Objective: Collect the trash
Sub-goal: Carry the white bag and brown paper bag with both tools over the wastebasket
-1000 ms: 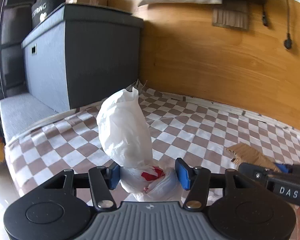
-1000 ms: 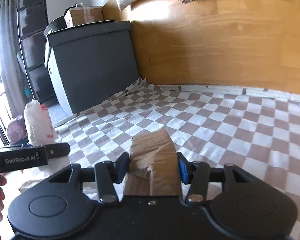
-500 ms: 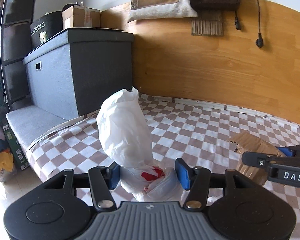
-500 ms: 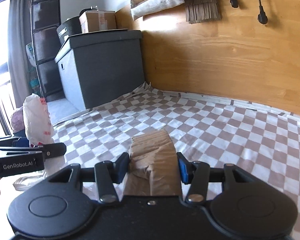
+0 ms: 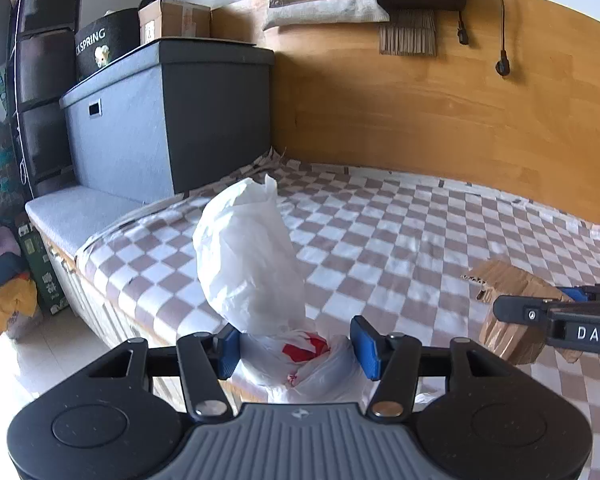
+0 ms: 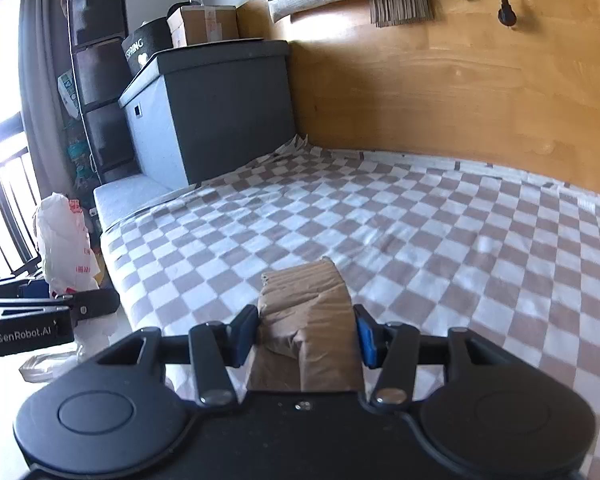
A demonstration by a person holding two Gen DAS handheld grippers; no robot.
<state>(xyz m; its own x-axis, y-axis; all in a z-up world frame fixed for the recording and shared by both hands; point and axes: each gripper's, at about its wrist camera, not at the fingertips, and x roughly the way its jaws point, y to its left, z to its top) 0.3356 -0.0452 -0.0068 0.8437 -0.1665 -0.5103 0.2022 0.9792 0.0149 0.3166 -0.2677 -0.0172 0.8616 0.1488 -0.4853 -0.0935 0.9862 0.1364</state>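
My left gripper (image 5: pixel 296 346) is shut on a white plastic bag (image 5: pixel 248 256) with red print, held above the edge of the checkered bed. The bag stands up between the blue pads. My right gripper (image 6: pixel 306 334) is shut on a crumpled piece of brown cardboard (image 6: pixel 306 312), held above the bed. The cardboard (image 5: pixel 508 284) and the right gripper's side also show at the right of the left wrist view. The bag (image 6: pixel 64 248) and the left gripper's side show at the left of the right wrist view.
A brown-and-white checkered bedspread (image 5: pixel 420 240) covers the bed below. A grey storage box (image 5: pixel 168 120) stands at its far left corner against the wooden wall panel (image 5: pixel 420 112). Black drawers (image 6: pixel 96 80) and floor clutter (image 5: pixel 8 304) are at the left.
Both grippers have pulled back and up from the bed with their loads still held. The wall hangings and the floor have come into view.
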